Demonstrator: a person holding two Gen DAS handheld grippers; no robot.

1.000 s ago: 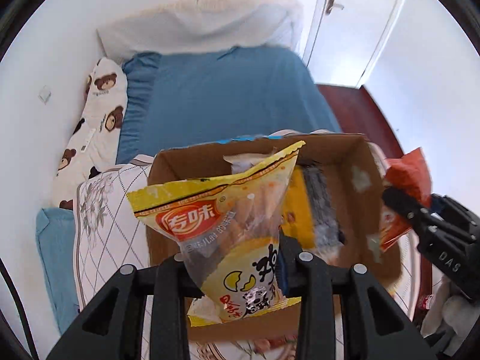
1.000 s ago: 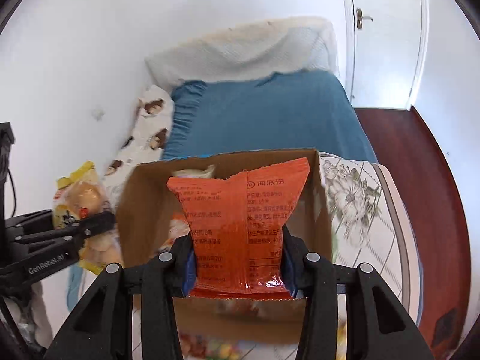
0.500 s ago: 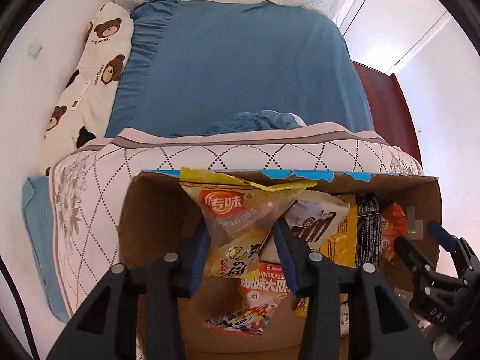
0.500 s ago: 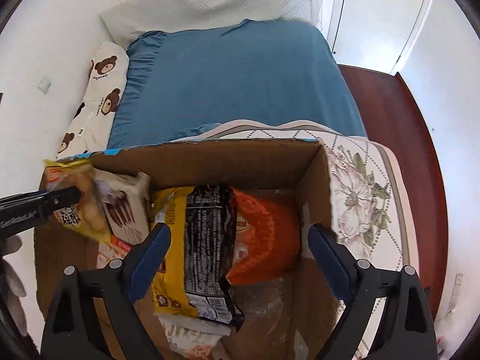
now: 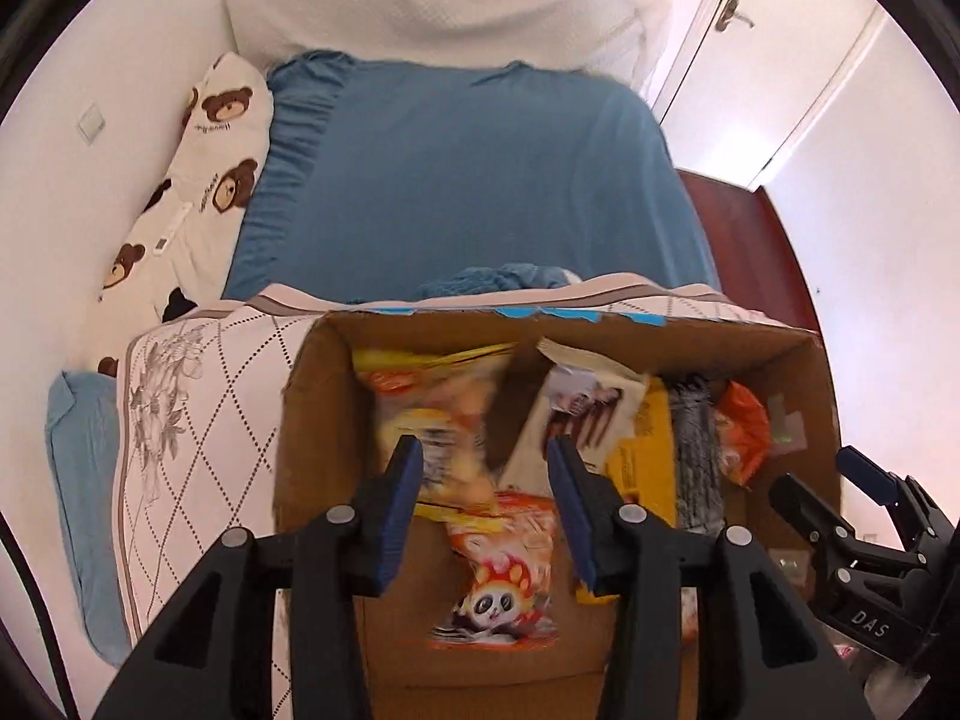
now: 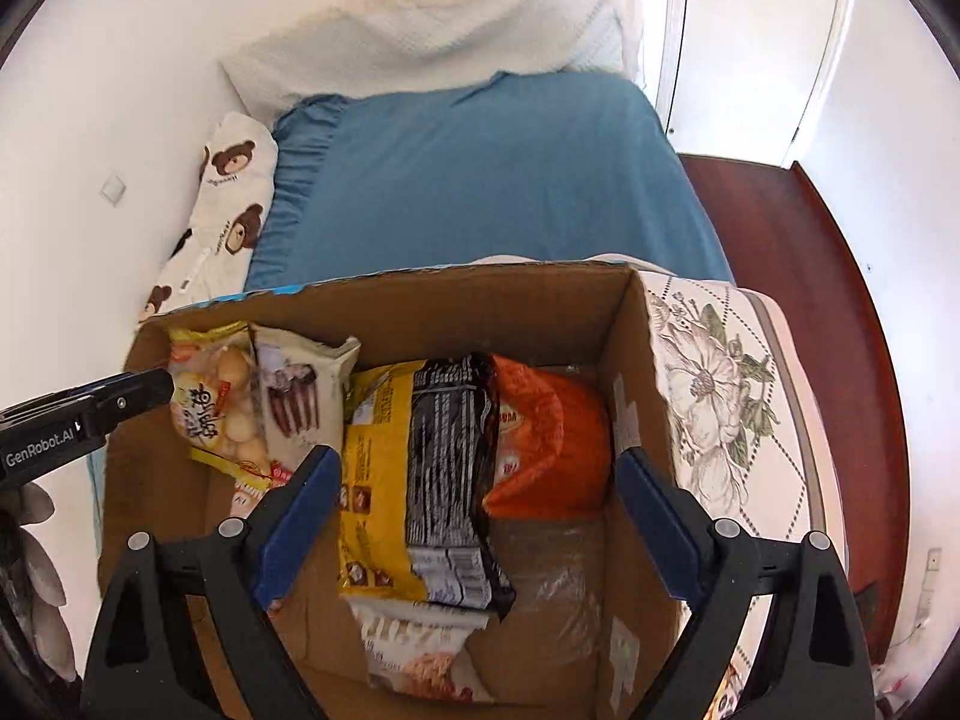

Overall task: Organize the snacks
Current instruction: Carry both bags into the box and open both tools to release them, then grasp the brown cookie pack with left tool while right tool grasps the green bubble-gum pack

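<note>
The left hand-held gripper hangs over the left end of the open brown cardboard box, jaws slightly parted, having just opened, clear of the yellow snack bag leaning inside. Further right, the orange foil snack packet lies in the box below the right hand-held gripper, whose jaws are spread wide and empty.

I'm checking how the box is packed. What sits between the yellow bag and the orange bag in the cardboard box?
A black packet lies between the yellow bag and the orange bag, overlapping both, inside the cardboard box. The right wrist view shows it best.
</note>
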